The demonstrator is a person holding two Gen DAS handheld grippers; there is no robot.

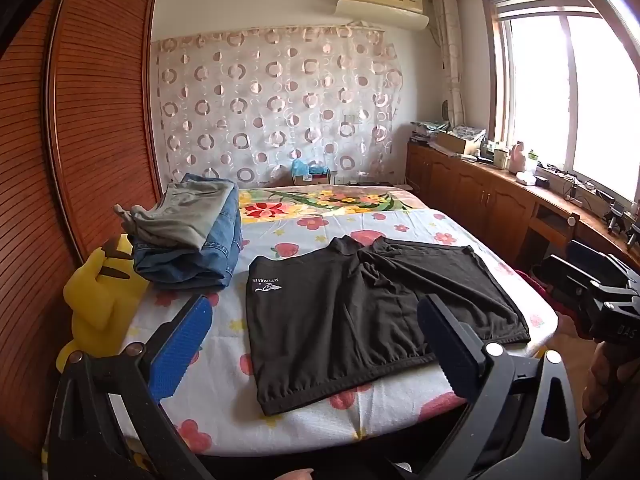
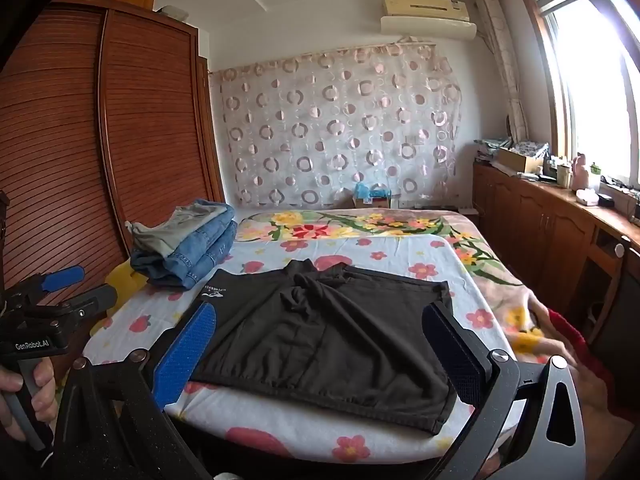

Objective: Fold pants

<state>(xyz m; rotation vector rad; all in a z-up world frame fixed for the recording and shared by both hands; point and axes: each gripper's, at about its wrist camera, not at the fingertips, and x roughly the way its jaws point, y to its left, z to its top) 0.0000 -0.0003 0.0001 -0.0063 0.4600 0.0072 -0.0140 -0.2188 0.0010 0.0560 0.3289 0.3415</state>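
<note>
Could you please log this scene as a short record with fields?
surface: bed with a floral sheet
garment: black pants spread flat near the front edge
stack: folded jeans with a grey garment on top, back left of the pants
left gripper: open, empty, above the pants
right gripper: open, empty, above the pants
fold: not started

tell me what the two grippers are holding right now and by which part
Nothing is held: the left gripper and right gripper stand open above the black fabric pants.
</note>
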